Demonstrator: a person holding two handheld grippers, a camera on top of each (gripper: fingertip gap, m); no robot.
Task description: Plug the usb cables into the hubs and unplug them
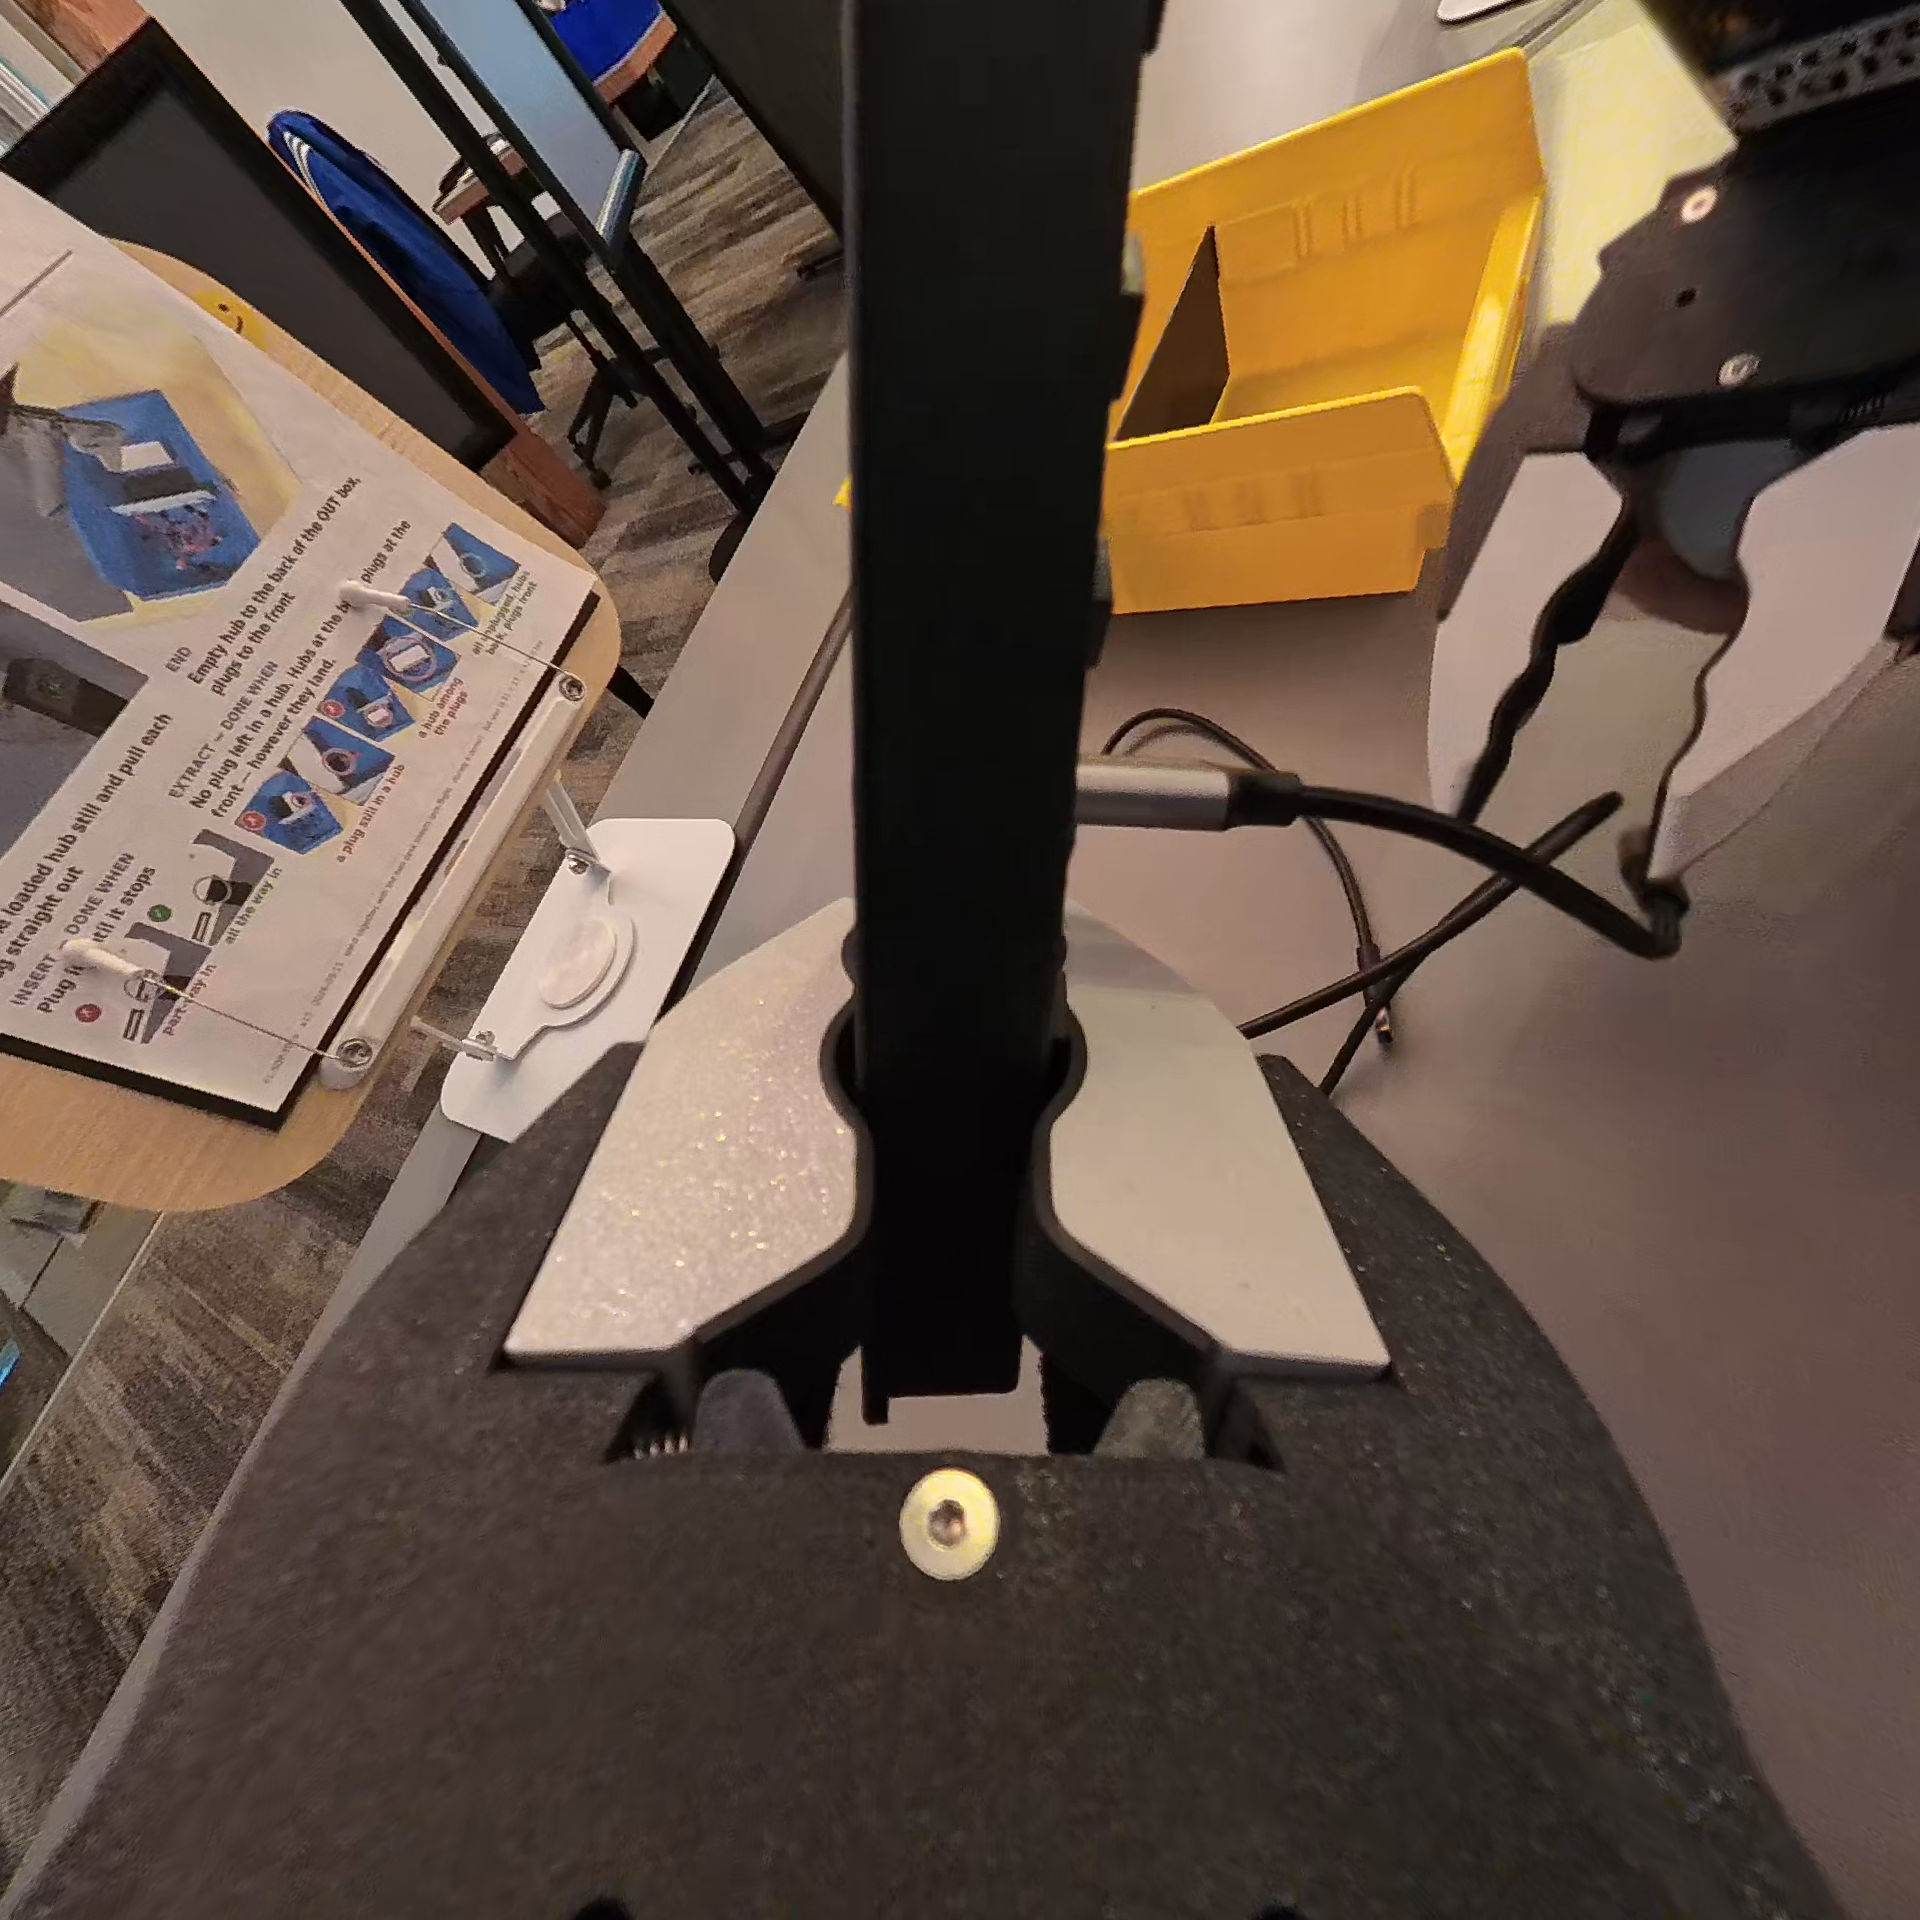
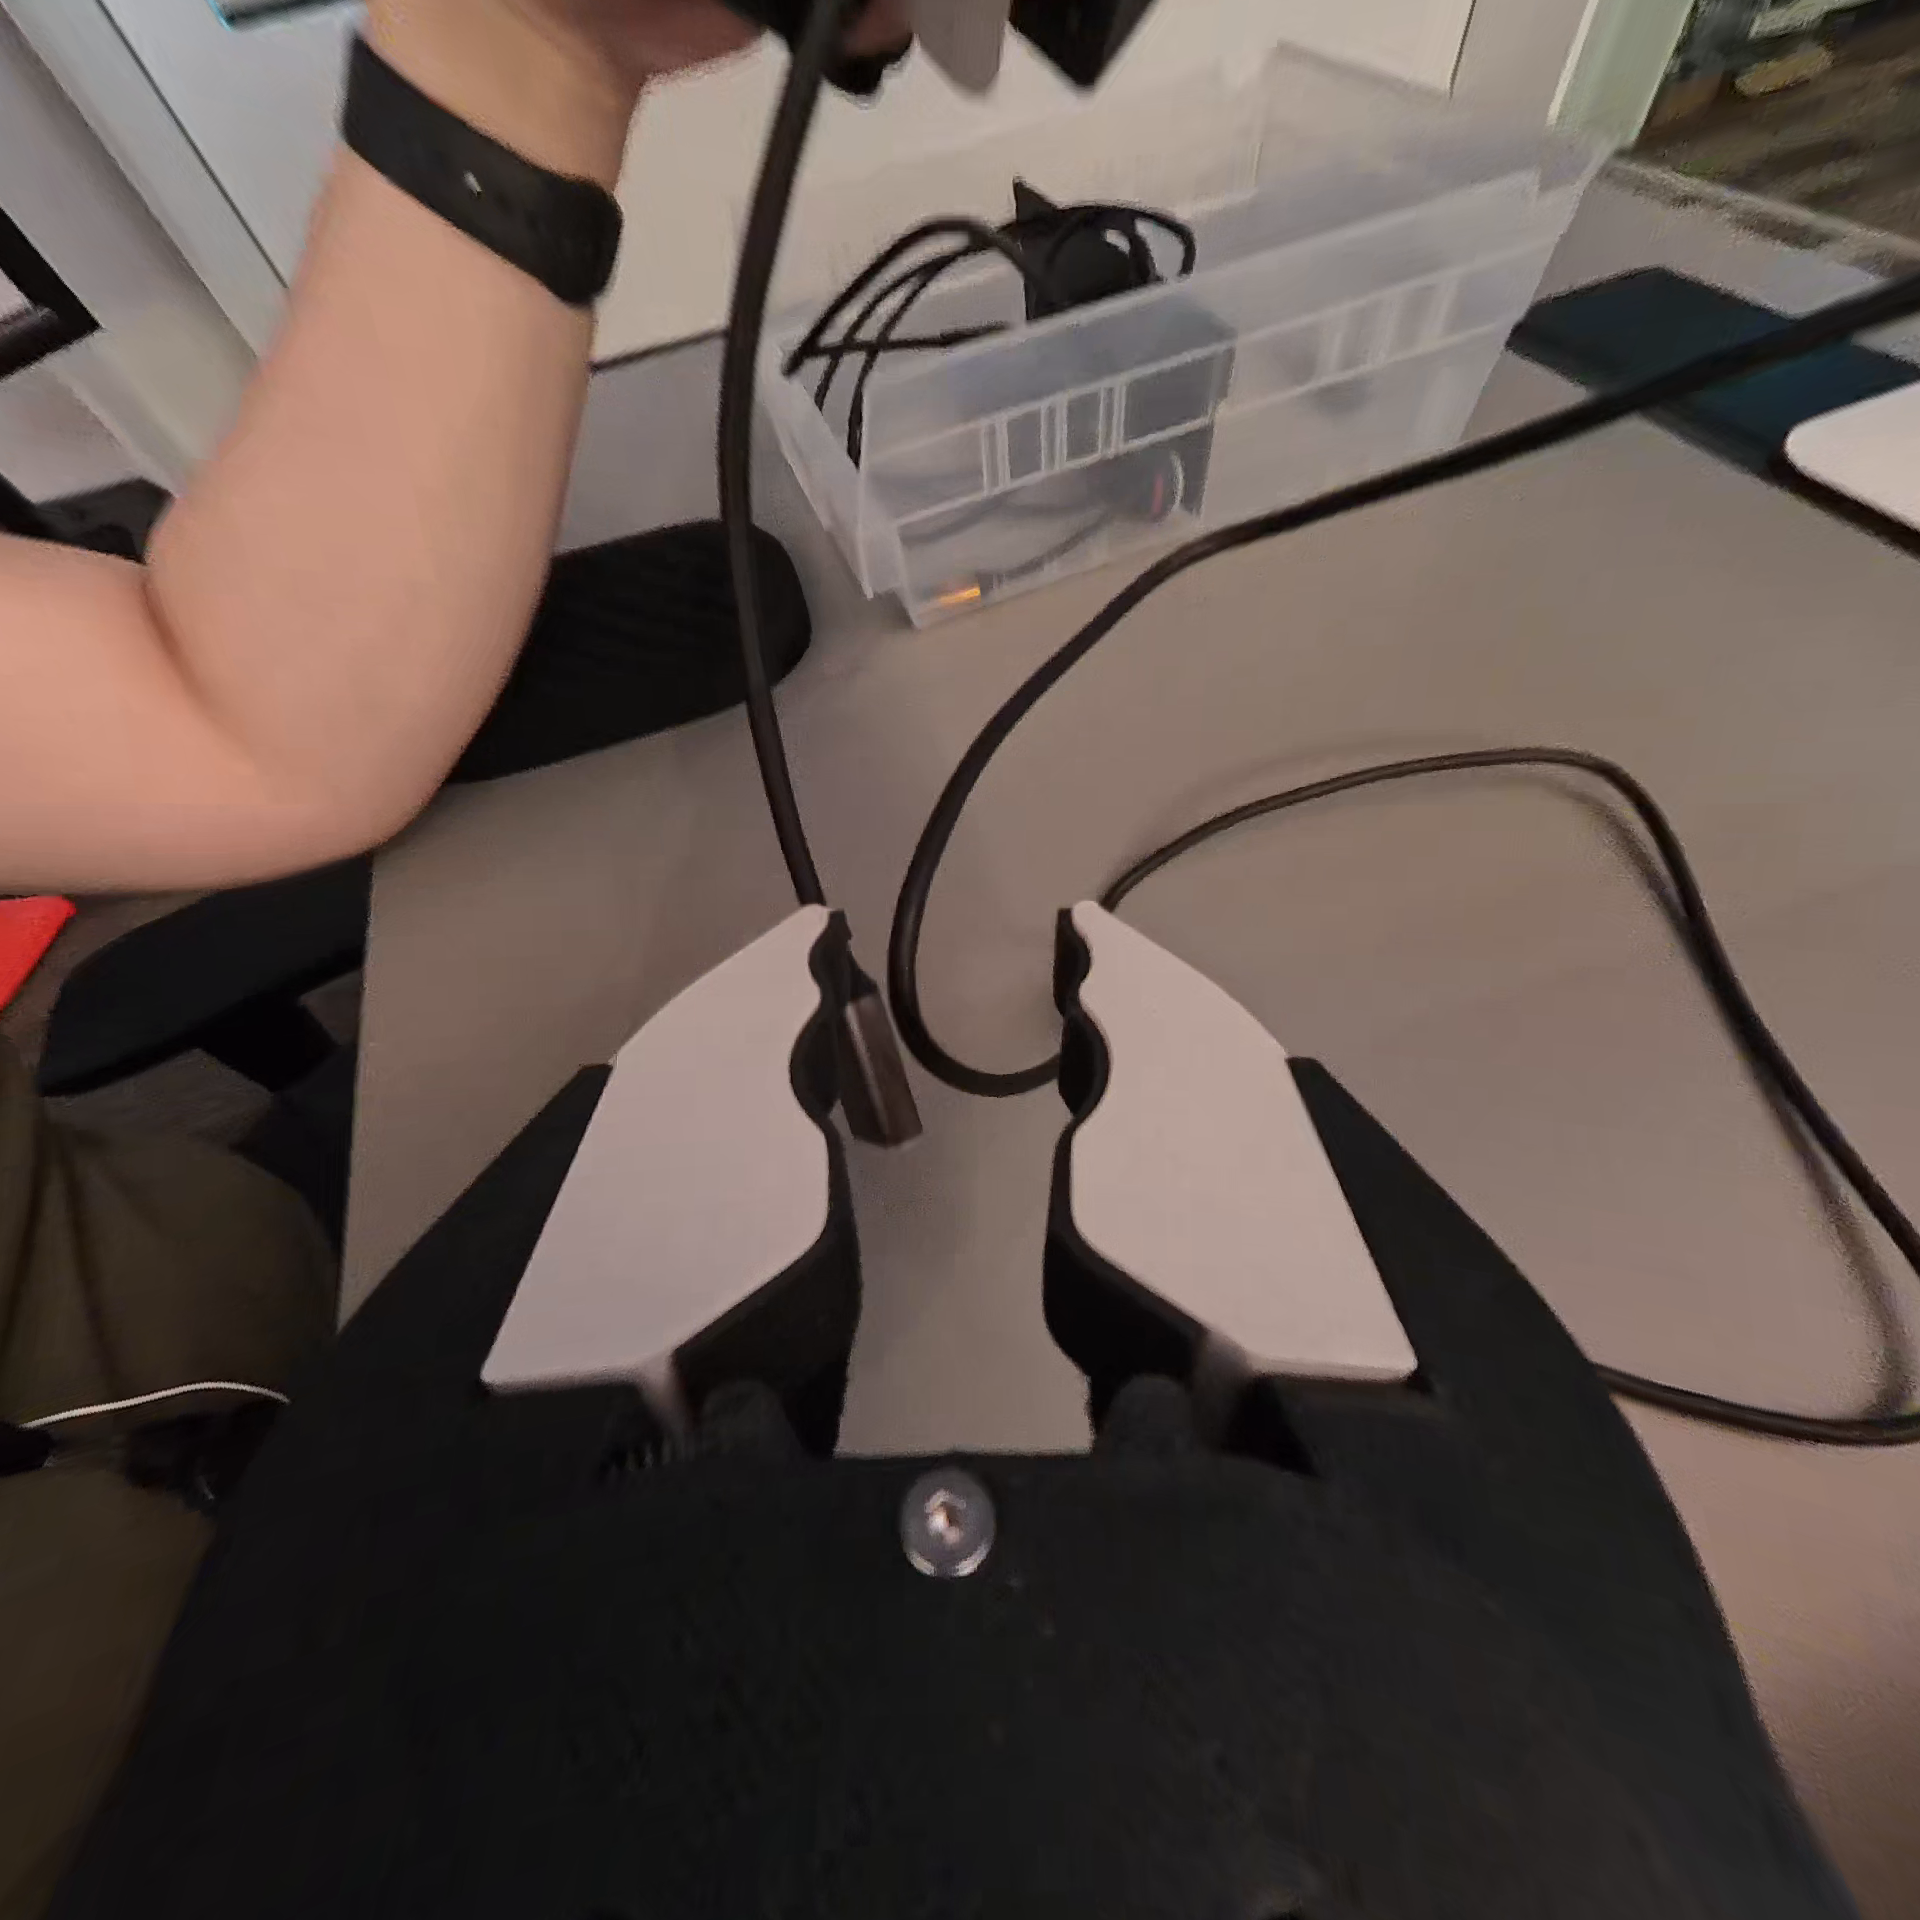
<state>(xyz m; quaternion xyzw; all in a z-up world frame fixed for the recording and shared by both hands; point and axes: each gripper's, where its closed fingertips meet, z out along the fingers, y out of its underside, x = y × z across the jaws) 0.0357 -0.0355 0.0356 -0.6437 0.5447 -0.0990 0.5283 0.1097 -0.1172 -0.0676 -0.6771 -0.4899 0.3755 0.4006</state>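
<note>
- Clamping the black hub [image 1: 977, 665] upright, our left gripper [image 1: 961, 1039] is clenched on it; a silver plug [image 1: 1164, 795] sits in its right side.
- We keep our right gripper [image 2: 951, 935] released above the grey table [image 2: 1455, 644], a cable's connector [image 2: 878, 1081] touching its left finger [image 2: 717, 1101].

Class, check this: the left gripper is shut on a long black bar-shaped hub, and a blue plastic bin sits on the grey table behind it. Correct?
Not quite. The plastic bin is yellow, as the left wrist view shows. The left gripper is indeed shut on the long black bar-shaped hub.
</note>
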